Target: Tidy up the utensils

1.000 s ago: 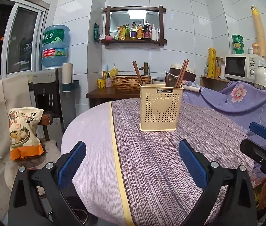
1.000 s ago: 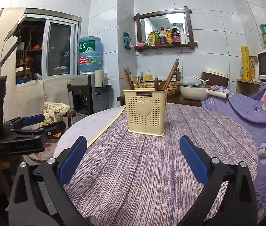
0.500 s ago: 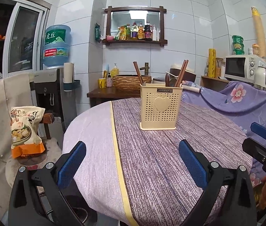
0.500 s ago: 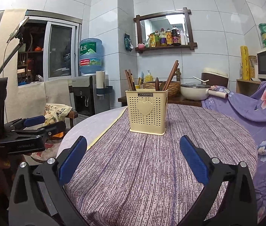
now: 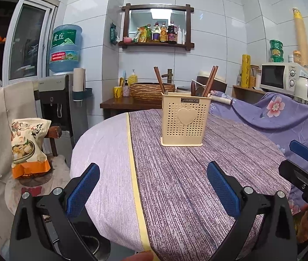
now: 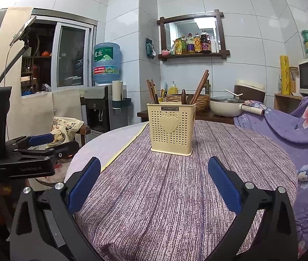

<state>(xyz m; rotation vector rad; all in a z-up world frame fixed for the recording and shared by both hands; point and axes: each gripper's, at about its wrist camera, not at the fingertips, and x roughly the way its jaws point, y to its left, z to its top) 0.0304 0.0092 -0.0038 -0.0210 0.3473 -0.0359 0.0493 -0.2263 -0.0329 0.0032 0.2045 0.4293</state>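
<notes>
A cream perforated utensil holder (image 5: 185, 119) (image 6: 171, 129) with a heart on its front stands upright on the round table (image 5: 175, 184) (image 6: 175, 195). Brown wooden chopsticks (image 5: 210, 80) (image 6: 200, 86) and dark spoon handles (image 6: 183, 96) stick out of its top. My left gripper (image 5: 152, 184) hovers open over the table's near edge, well short of the holder, nothing between its blue pads. My right gripper (image 6: 154, 181) is open too, likewise short of the holder and holding nothing. Each gripper shows at the edge of the other's view.
A purple striped cloth with a yellow band (image 5: 135, 180) covers the table. A floral purple cover (image 5: 284, 117) lies at the right. At the left are a snack bag (image 5: 26, 145) on a stool and a water dispenser (image 5: 64, 91). Behind the table a side table holds a woven basket (image 5: 147, 90) and a pot (image 6: 225, 106).
Both grippers have drawn back and down slightly from the holder; the table edge sits lower in view. Both remain open and hold nothing.
</notes>
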